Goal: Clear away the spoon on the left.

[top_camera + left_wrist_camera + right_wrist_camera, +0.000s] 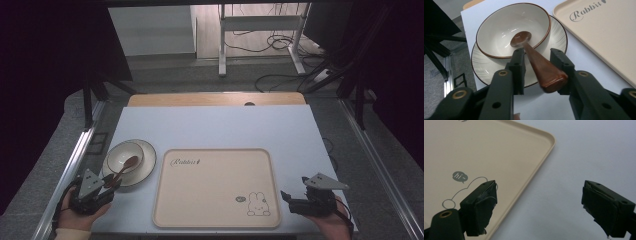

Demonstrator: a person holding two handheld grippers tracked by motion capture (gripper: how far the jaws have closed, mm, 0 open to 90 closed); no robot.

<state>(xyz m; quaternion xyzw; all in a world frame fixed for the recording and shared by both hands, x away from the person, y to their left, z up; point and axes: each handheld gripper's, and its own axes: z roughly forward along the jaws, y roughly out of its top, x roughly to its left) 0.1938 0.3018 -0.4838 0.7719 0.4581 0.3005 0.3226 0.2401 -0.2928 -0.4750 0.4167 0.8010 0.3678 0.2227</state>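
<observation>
A brown wooden spoon (127,164) lies in a white bowl (119,152) that stands on a white plate (148,163) at the table's left. Its handle (544,70) slants out over the bowl's rim (499,35) toward me. My left gripper (111,184) is open, one jaw on each side of the handle; in the left gripper view (537,53) the handle sits against the right jaw, with a gap at the left one. My right gripper (295,189) hangs wide open and holds nothing, over the right edge of the beige tray (215,185).
The beige tray (486,150) with a rabbit drawing fills the table's middle front, bare inside. The white table top (215,125) stretches behind it. Metal rails run along both sides of the table, and a desk frame with cables stands on the floor beyond.
</observation>
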